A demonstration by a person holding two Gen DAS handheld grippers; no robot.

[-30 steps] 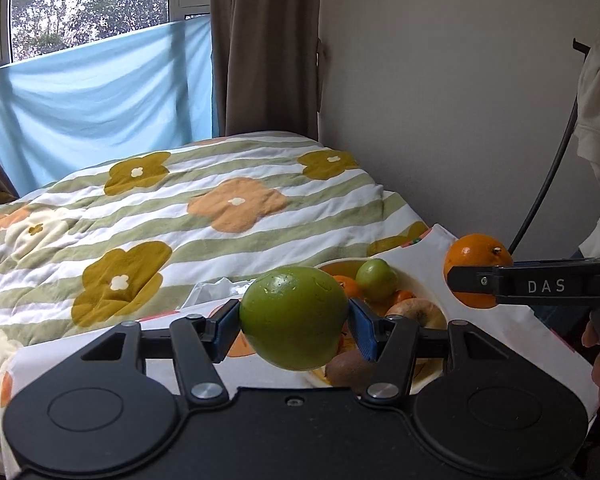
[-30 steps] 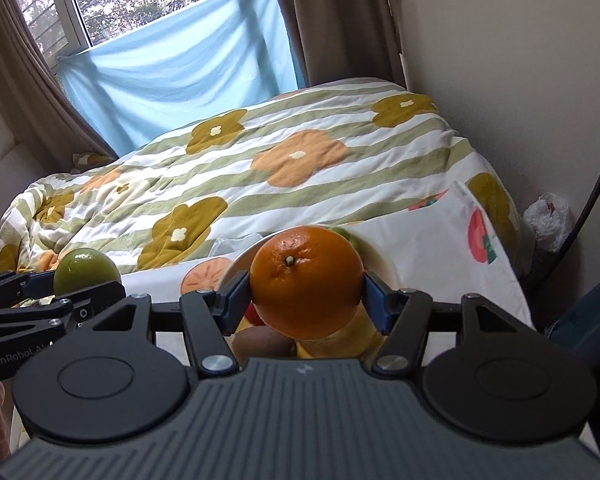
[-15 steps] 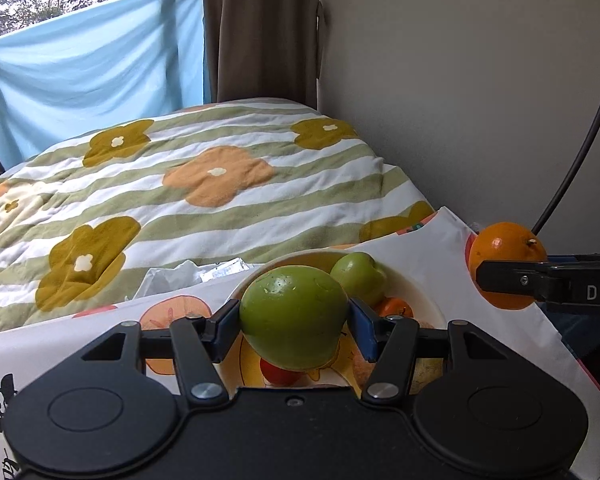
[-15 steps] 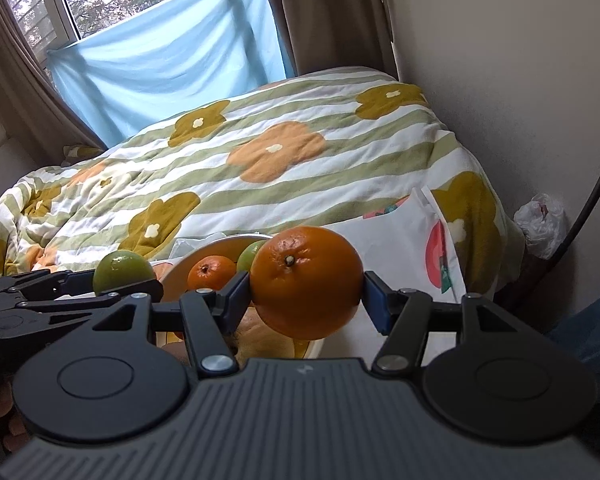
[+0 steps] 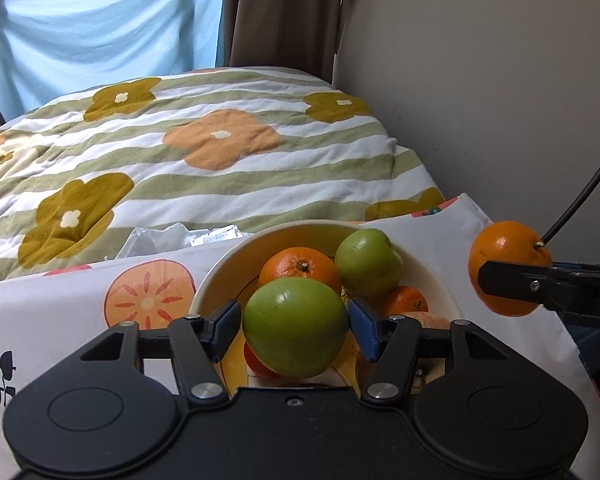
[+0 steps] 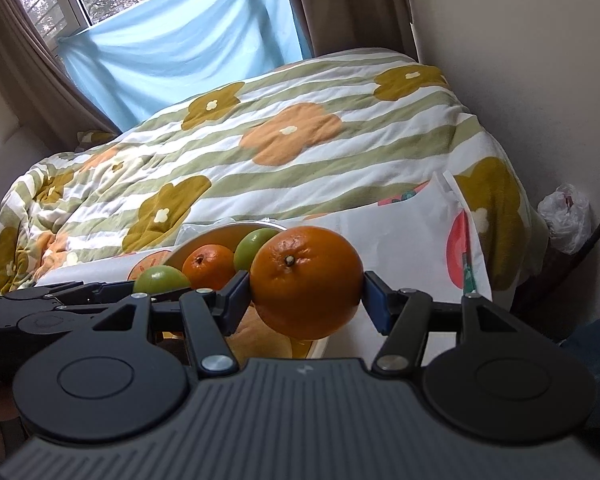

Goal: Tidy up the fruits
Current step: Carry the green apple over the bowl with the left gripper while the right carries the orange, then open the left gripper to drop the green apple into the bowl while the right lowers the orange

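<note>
**A:** Status on both grippers?

**B:** Left gripper (image 5: 296, 330) is clamped on a green apple (image 5: 295, 327), blue pads on its two flanks at the widest girth. It hangs lower centre of the left wrist frame, over the near part of the bowl (image 5: 220, 268). Right gripper (image 6: 305, 294) is clamped on an orange (image 6: 306, 282), centre of its own frame, just right of the bowl's edge there.

**A:** Handling?

**B:** My read: both are moderately heavy, firm and round. The apple skin is glossy, so it could slip or roll in the pads. The orange peel is dimpled and has a little give, so better grip, but it bruises if squeezed hard. Equator hold is right for both.

**A:** Orientation?

**B:** No real long axis, both near spheres. The orange's stem scar faces the right wrist camera, slightly up, so its stem axis runs roughly along the fingers. The apple's stem end isn't clearly visible; can't tell its axis.

**A:** Bowl contents?

**B:** A second green apple (image 5: 368, 263), a mandarin (image 5: 300, 266), a smaller orange fruit (image 5: 406, 300) and more beneath, partly hidden. The bowl sits on a fruit-print cloth (image 5: 60, 312) in front of the bed (image 5: 180, 160).

**A:** Risk?

**B:** Landing on rounded fruit, either could roll. Lower it close before opening.
</note>
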